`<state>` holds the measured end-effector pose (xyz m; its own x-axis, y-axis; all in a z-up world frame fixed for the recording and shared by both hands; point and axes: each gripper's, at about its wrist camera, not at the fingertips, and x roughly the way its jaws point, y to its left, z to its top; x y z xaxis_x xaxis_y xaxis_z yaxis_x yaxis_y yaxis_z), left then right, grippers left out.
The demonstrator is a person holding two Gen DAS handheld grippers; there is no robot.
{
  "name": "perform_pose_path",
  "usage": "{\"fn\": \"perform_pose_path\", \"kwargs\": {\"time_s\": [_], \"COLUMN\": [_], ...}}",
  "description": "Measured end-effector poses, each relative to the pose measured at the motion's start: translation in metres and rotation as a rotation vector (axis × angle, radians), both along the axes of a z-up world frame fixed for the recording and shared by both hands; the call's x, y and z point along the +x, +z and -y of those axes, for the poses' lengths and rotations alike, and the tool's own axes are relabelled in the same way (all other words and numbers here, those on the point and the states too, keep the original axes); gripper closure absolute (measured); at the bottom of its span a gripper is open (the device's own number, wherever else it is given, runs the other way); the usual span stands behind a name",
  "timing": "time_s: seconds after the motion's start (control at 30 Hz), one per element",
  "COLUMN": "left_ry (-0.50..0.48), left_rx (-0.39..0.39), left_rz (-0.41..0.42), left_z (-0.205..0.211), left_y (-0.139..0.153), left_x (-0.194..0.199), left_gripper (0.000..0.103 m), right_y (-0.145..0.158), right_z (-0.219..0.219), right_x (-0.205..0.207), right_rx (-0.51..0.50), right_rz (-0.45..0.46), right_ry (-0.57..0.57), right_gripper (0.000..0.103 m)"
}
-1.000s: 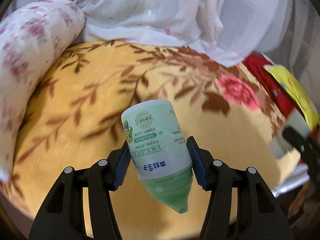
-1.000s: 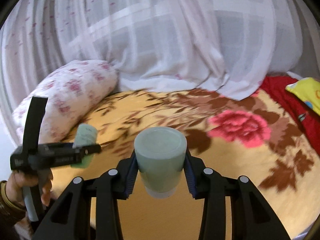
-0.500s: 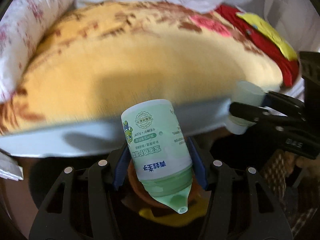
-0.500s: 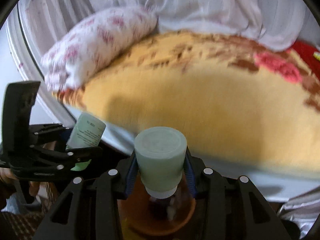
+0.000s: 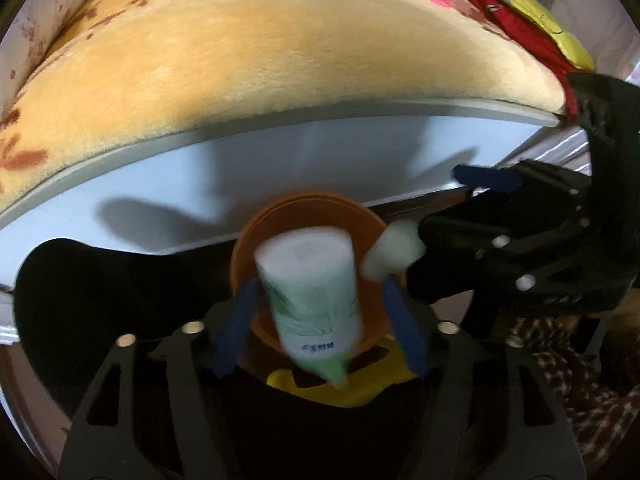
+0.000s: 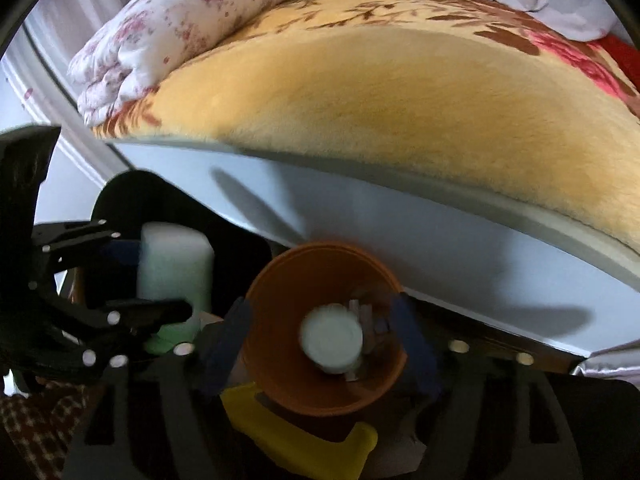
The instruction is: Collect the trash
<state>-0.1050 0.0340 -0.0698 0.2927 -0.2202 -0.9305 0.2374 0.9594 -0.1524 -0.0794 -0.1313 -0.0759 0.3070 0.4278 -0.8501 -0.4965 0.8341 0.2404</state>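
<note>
An orange bin [image 5: 360, 220] [image 6: 280, 280] stands on the floor against the bed's side. In the left wrist view my left gripper [image 5: 318, 328] is open, and the green-labelled bottle [image 5: 312, 300] is blurred between its spread fingers, over the bin. In the right wrist view my right gripper [image 6: 320, 344] is open, and the pale green bottle [image 6: 332, 338] is blurred in the bin's mouth. The right gripper's bottle also shows in the left wrist view [image 5: 394, 254], beside the bin rim. The left gripper's bottle also shows in the right wrist view [image 6: 174, 264], left of the bin.
A yellow dustpan-like piece [image 6: 304, 444] lies in front of the bin. The bed's white side panel [image 5: 320, 168] rises behind it, topped by a yellow floral blanket [image 5: 280, 48]. A flowered pillow [image 6: 192, 20] lies at the bed's left end. Checked cloth [image 5: 580, 380] is at right.
Both grippers have swung down from the bed to the orange bin. Both pairs of jaws have spread, and both bottles are loose and blurred over the bin.
</note>
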Motion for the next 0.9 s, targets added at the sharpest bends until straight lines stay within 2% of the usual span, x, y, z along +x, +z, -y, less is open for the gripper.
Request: {"fn": "perform_pose_path", "kwargs": {"time_s": [0.07, 0.13, 0.2, 0.27, 0.37, 0.43, 0.6, 0.8, 0.9], "left_ry": [0.017, 0.033, 0.063, 0.098, 0.136, 0.148, 0.172, 0.203, 0.225], "left_rx": [0.035, 0.084, 0.137, 0.189, 0.230, 0.229, 0.175, 0.148, 0.139], "left_rz": [0.025, 0.086, 0.172, 0.278, 0.453, 0.516, 0.522, 0.542, 0.565], "left_z": [-0.002, -0.004, -0.006, -0.007, -0.001, 0.001, 0.000, 0.005, 0.004], "left_y": [0.004, 0.011, 0.022, 0.038, 0.063, 0.077, 0.088, 0.094, 0.100], "left_x": [0.000, 0.000, 0.000, -0.002, -0.007, -0.007, 0.007, 0.025, 0.029], "left_gripper": [0.030, 0.029, 0.026, 0.016, 0.013, 0.012, 0.012, 0.012, 0.012], "right_y": [0.001, 0.004, 0.008, 0.013, 0.024, 0.029, 0.041, 0.049, 0.059], "right_z": [0.005, 0.013, 0.019, 0.023, 0.029, 0.031, 0.032, 0.040, 0.040], "right_x": [0.004, 0.008, 0.010, 0.011, 0.014, 0.017, 0.026, 0.041, 0.047], "right_rx": [0.005, 0.020, 0.035, 0.052, 0.081, 0.094, 0.109, 0.136, 0.105], "right_rz": [-0.004, 0.009, 0.022, 0.038, 0.076, 0.089, 0.133, 0.137, 0.187], "right_ry": [-0.023, -0.046, -0.064, -0.075, -0.101, -0.108, -0.135, -0.175, -0.191], "right_gripper": [0.028, 0.026, 0.025, 0.022, 0.019, 0.016, 0.005, 0.005, 0.005]}}
